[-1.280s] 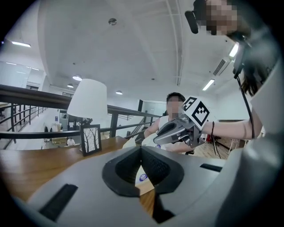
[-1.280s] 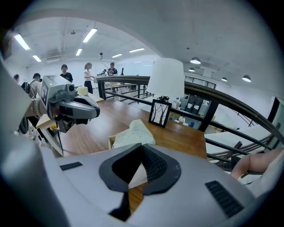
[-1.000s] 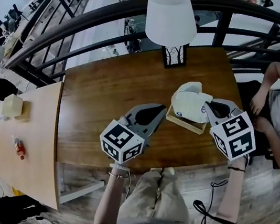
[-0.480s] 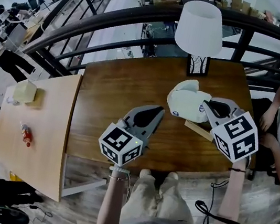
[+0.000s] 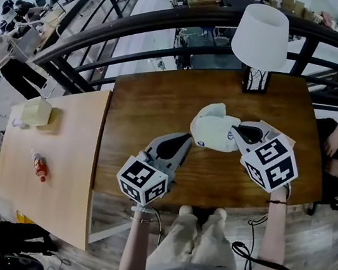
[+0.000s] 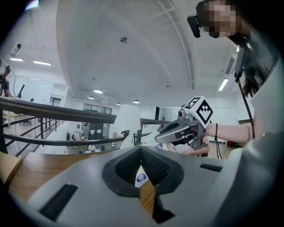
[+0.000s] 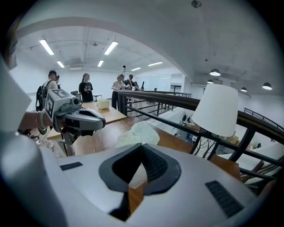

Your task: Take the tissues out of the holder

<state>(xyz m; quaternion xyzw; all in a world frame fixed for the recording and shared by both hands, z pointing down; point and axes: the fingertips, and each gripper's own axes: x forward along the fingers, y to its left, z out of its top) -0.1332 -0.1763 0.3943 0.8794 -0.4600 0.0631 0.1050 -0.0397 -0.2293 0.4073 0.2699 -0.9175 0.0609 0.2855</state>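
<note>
A: Head view, change to be entered?
B: Tissue pack: a second ago it was seated in the wooden holder. It is now raised in front of the lamp, clamped by the right claw. The holder is no longer seen. Removal is judged nearly done. Bare bench is noted left of the lamp, with the bench edge just behind the left claw.
A: Left gripper view?
B: Jaws are together and nothing is held. The pack is glimpsed beyond the tips.
A: Right gripper view?
B: Jaws are shut on the pack's wrapper. The lamp is ahead to the right, with the railing close behind it, so room there is judged tight.
</note>
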